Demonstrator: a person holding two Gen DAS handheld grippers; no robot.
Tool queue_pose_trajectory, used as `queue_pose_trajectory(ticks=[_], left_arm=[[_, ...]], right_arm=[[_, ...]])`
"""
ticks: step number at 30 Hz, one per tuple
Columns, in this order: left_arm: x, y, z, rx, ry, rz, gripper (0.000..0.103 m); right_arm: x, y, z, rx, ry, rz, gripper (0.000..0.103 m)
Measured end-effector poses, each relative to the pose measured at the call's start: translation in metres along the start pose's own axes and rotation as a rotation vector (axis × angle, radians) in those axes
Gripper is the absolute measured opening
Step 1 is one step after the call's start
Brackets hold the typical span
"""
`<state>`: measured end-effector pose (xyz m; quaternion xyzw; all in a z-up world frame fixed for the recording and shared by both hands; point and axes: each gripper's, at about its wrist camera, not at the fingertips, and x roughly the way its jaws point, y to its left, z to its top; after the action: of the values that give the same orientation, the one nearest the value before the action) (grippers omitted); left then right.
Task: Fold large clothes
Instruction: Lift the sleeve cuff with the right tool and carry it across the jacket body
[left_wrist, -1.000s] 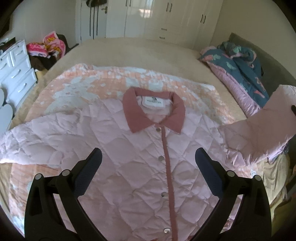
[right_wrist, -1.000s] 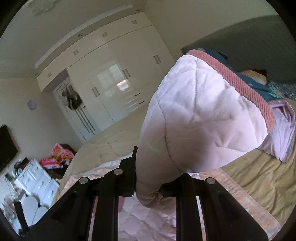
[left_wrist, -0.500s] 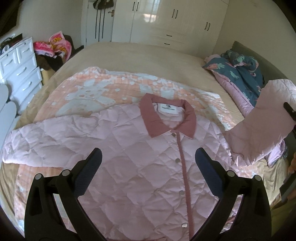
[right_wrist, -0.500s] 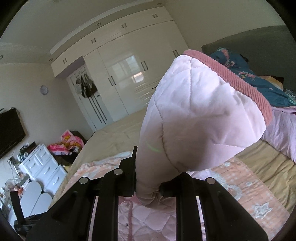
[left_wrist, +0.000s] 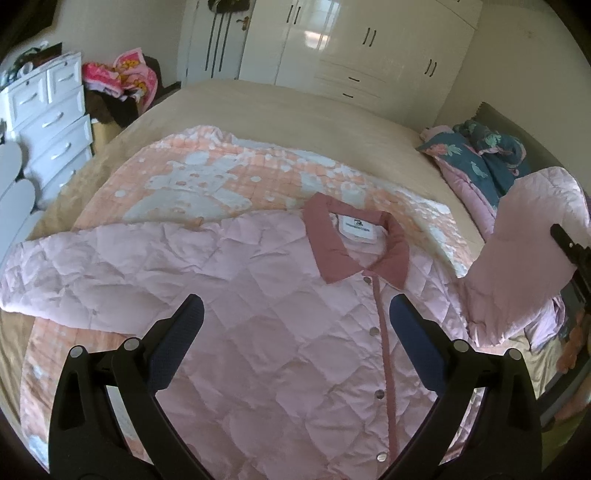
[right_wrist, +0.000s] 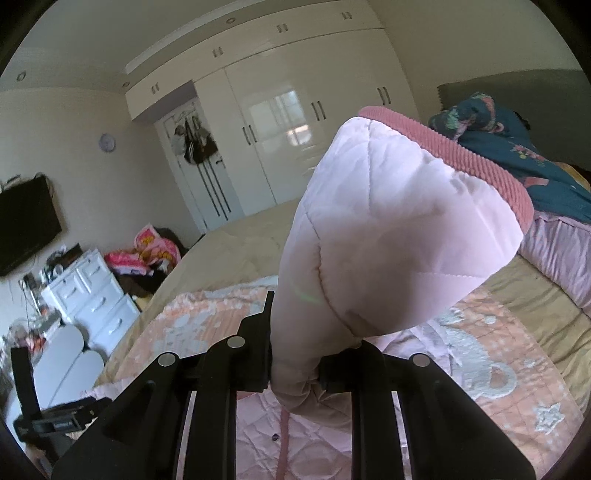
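Observation:
A pale pink quilted jacket (left_wrist: 258, 295) with a dusty-pink collar (left_wrist: 354, 243) lies face up, snapped shut, on an orange and white blanket (left_wrist: 207, 177) on the bed. Its left sleeve (left_wrist: 74, 273) is spread out flat. My left gripper (left_wrist: 295, 325) is open and empty above the jacket's chest. My right gripper (right_wrist: 295, 373) is shut on the jacket's right sleeve (right_wrist: 388, 236) and holds it raised, the ribbed pink cuff (right_wrist: 461, 158) on top. The raised sleeve also shows in the left wrist view (left_wrist: 524, 251).
The beige bed (left_wrist: 295, 110) runs back to white wardrobes (left_wrist: 332, 40). A white drawer chest (left_wrist: 48, 122) stands left, with pink clothes (left_wrist: 122, 74) beside it. Dark floral bedding (left_wrist: 480, 155) is piled at the right by the grey headboard (right_wrist: 517, 92).
The left gripper has drawn back and to the left, so more of the jacket and its left sleeve shows. The right gripper has carried the raised sleeve leftward over the jacket.

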<state>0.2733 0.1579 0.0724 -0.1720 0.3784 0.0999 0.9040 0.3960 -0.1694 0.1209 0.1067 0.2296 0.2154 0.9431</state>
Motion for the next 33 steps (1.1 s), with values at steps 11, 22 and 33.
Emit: queue_pose_trajectory(ticks=[11,22,33], left_arm=[[0.009,0.022,0.007,-0.049,0.005,-0.002,0.094],[0.014,0.042,0.008,-0.114,0.008,-0.029,0.094],[0.031,0.054,-0.004,-0.15,0.042,-0.061,0.094]], right_arm=[[0.034,0.045,-0.034,-0.073,0.068,0.037,0.018],[0.077,0.071,-0.076,-0.083,0.159,0.083,0.02],[0.12,0.094,-0.147,-0.125,0.318,0.108,0.025]])
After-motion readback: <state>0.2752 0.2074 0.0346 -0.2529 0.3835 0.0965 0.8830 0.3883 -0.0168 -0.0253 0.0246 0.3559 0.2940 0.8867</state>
